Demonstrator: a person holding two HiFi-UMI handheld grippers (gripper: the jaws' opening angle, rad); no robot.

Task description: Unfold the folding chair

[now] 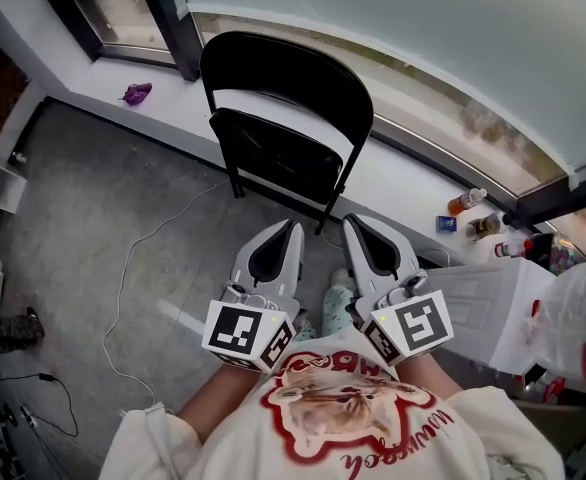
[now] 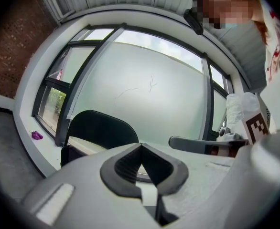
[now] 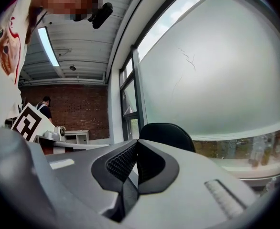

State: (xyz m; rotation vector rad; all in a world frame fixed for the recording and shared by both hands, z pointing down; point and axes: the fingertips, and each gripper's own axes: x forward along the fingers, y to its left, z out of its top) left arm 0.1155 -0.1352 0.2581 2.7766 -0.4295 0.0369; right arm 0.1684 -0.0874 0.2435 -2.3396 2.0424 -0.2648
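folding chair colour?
The folding chair is black, frame and seat; head view shows it best.

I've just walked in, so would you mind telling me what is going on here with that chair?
A person holds a two-jaw gripper in each hand and faces a black folding chair that stands against the window ledge. The chair looks folded, with its seat tipped up toward the back. The left gripper and right gripper are both shut, empty and short of the chair. The unfolding has not begun.
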